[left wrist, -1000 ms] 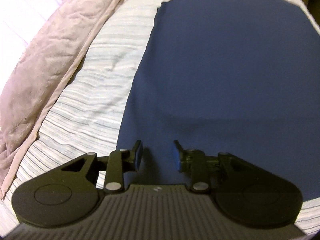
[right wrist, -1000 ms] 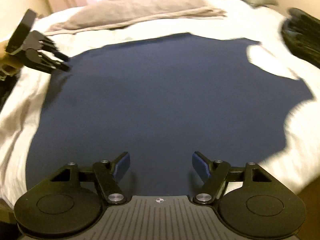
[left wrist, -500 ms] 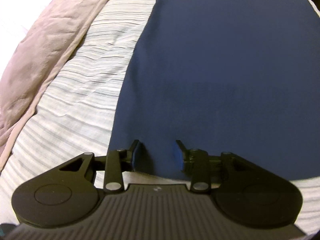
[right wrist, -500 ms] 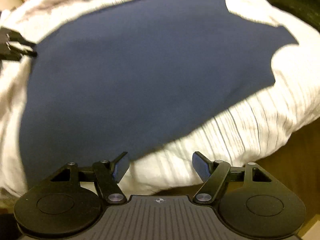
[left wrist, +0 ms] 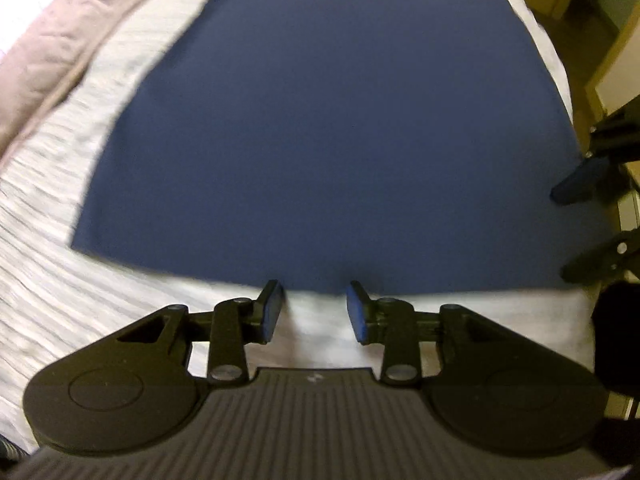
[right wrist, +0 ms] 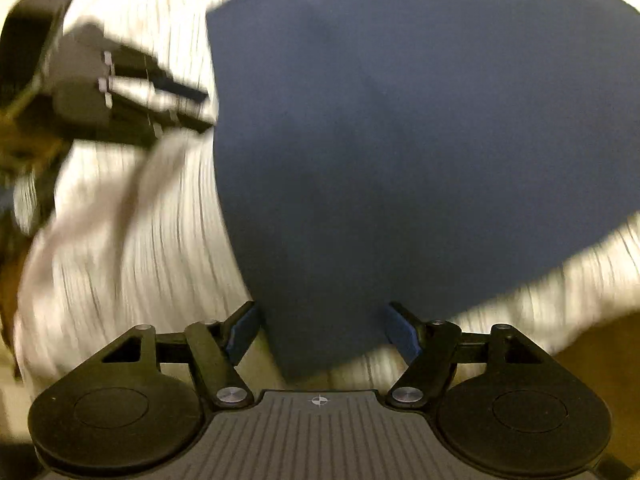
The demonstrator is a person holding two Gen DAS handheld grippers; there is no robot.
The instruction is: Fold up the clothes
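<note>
A navy blue garment (left wrist: pixel 320 128) lies spread flat on a striped white bed sheet (left wrist: pixel 44 280). In the left wrist view my left gripper (left wrist: pixel 314 300) is open, its fingertips just short of the garment's near hem, over the sheet. My right gripper shows at that view's right edge (left wrist: pixel 580 224), beside the garment's corner. In the right wrist view my right gripper (right wrist: pixel 320 320) is open wide with a corner of the garment (right wrist: pixel 380 140) lying between its fingers. The left gripper (right wrist: pixel 132 92) appears blurred at the upper left, at the garment's edge.
A pink-beige blanket (left wrist: pixel 52 36) lies along the far left of the bed. Wooden floor and furniture (left wrist: pixel 592 20) show past the bed's right side. The bed edge drops to brown floor (right wrist: pixel 592 360) at the right of the right wrist view.
Both grippers have pulled back from over the garment to its near edge. The left one now sits off the hem, the right one straddles a corner. Both stayed open.
</note>
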